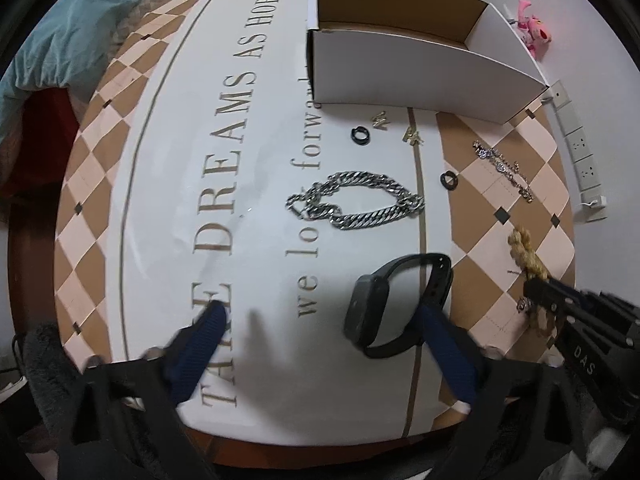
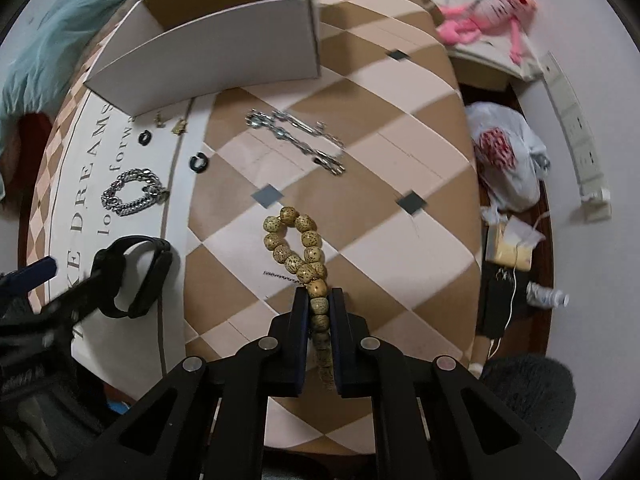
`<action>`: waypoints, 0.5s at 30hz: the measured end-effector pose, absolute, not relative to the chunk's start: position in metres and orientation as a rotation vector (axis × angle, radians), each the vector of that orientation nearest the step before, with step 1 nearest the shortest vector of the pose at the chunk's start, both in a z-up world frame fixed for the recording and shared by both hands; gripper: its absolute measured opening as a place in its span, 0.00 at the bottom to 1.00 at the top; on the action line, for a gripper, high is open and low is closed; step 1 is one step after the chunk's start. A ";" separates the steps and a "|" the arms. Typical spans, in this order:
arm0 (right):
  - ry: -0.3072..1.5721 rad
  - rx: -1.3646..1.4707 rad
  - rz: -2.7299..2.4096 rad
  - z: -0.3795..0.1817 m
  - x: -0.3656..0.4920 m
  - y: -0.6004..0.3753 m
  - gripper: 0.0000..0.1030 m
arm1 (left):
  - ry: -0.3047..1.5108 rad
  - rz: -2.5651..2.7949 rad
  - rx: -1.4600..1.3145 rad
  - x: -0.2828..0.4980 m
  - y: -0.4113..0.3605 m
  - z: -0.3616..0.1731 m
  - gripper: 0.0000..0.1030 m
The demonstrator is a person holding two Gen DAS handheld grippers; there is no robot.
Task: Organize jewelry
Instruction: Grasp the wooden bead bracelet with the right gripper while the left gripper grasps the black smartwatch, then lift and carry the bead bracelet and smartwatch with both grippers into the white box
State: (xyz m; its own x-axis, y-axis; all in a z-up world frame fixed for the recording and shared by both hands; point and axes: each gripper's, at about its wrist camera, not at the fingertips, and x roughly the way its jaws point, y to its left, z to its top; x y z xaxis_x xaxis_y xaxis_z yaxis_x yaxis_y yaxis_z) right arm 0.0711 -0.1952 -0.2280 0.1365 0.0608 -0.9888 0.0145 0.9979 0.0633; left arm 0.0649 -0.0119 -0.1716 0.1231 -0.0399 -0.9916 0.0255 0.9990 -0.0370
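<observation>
A black wristband watch (image 1: 366, 308) lies on the printed mat. My left gripper (image 1: 322, 316) points down over it, open. One blue finger (image 1: 430, 324) stands inside the strap loop and the other is far off to the left, on bare mat. My right gripper (image 2: 319, 298) is shut on a string of speckled wooden beads (image 2: 310, 240), whose loop lies ahead on the checkered cloth. A silver curb chain (image 1: 360, 200), two black rings (image 1: 361, 134) (image 1: 449, 179), small gold pieces (image 1: 378, 120) and a rhinestone chain (image 1: 504, 168) lie spread out near an open white box (image 1: 420, 76).
A pink plush toy (image 2: 488, 12) and a power strip (image 1: 580, 148) lie beyond the round table's far edge. A white plastic bag (image 2: 508, 156) and clutter sit on the floor to the right. A teal cloth (image 1: 60, 32) hangs at the left.
</observation>
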 end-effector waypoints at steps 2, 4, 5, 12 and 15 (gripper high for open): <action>1.442 0.075 0.024 -0.229 0.068 -0.197 0.10 | 1.452 -0.064 0.001 0.068 -0.015 -0.177 0.58; 1.442 0.075 0.017 -0.230 0.066 -0.197 0.10 | 1.457 -0.081 0.035 0.070 -0.022 -0.183 0.34; 1.441 0.074 0.014 -0.230 0.064 -0.196 0.10 | 1.456 -0.094 0.051 0.071 -0.025 -0.187 0.28; 1.430 0.099 -0.007 -0.229 0.063 -0.195 0.10 | 1.403 -0.101 0.112 0.067 -0.032 -0.189 0.10; 1.417 0.141 -0.005 -0.224 0.062 -0.198 0.09 | 1.380 -0.096 0.109 0.066 -0.028 -0.185 0.10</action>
State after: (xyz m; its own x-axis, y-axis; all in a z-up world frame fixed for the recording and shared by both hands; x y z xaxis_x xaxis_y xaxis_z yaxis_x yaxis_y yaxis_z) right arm 0.0620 -0.1979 -0.2244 0.1546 0.0809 -0.9847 0.0872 0.9916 0.0952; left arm 0.0657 -0.0279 -0.1853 0.1868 -0.0043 -0.9824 0.1322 0.9910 0.0208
